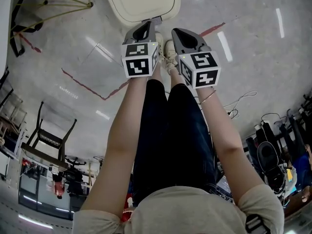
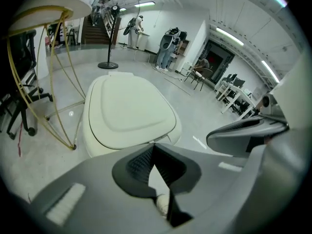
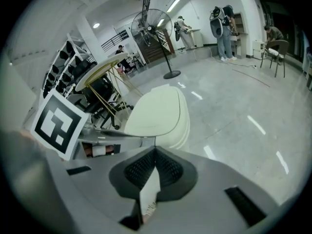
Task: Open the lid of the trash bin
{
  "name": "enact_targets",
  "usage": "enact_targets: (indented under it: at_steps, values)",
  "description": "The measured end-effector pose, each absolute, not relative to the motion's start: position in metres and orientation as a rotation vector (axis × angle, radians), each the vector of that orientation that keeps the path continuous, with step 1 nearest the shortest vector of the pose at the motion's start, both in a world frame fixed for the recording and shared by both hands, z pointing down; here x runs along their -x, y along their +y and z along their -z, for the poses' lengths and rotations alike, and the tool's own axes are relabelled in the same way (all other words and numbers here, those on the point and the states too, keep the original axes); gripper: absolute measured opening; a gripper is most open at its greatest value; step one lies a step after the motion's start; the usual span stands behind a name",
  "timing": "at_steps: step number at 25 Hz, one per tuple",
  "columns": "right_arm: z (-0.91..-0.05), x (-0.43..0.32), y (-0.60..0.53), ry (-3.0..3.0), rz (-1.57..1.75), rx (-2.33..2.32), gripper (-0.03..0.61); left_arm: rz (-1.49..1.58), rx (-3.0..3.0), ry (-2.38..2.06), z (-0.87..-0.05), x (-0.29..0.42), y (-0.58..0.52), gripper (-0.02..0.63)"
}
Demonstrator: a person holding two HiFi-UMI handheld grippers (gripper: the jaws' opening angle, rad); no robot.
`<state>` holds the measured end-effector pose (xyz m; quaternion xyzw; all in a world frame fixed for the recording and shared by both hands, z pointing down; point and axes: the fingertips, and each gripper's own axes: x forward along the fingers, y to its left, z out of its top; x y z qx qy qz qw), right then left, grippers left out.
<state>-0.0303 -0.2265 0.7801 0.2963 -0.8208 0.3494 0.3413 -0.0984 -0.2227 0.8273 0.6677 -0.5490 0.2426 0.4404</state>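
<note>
Both forearms are extended forward and downward, roughly parallel and close together, each hand hidden behind the marker cube of its tool. The left gripper (image 1: 145, 27) (image 2: 154, 146) points at the near edge of the trash bin (image 2: 97, 140), with its tip just short of the front rim of the lid (image 1: 141, 1) (image 2: 129, 108); contact between tip and rim cannot be confirmed from any view. Its own view shows the two ribbed pads meeting at the tip with nothing held between them; only floor and part of a shoe appear through the gap behind the pads. The right gripper (image 1: 183, 35) (image 3: 155, 150) is held just beside the left one, slightly nearer the person and clear of the bin. Its jaws are likewise pressed together at the tip and hold nothing. The lid is cream-coloured, lies flat and closed on the bin, and is seen from the right gripper view (image 3: 158, 112) at an angle to the left of centre. The bin stands on a glossy grey floor (image 1: 253, 57) directly ahead of the person's light shoes (image 1: 168, 50). A round table on thin yellow legs (image 2: 44, 6) stands just left of the bin. A pedestal fan (image 3: 152, 26) stands well beyond it.
</note>
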Motion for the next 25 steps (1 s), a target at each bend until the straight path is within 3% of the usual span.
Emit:
enact_targets:
  at_steps: [5, 25]
  values:
    - [-0.778, 0.033, -0.228, -2.151, -0.883, -0.76, 0.008, -0.739, -1.707, -1.371, -0.83, 0.097, -0.22, 0.009]
    - [-0.76, 0.024, -0.233, -2.16, -0.873, -0.749, 0.008, -0.596, -1.576, -1.238, -0.825, 0.097, -0.223, 0.009]
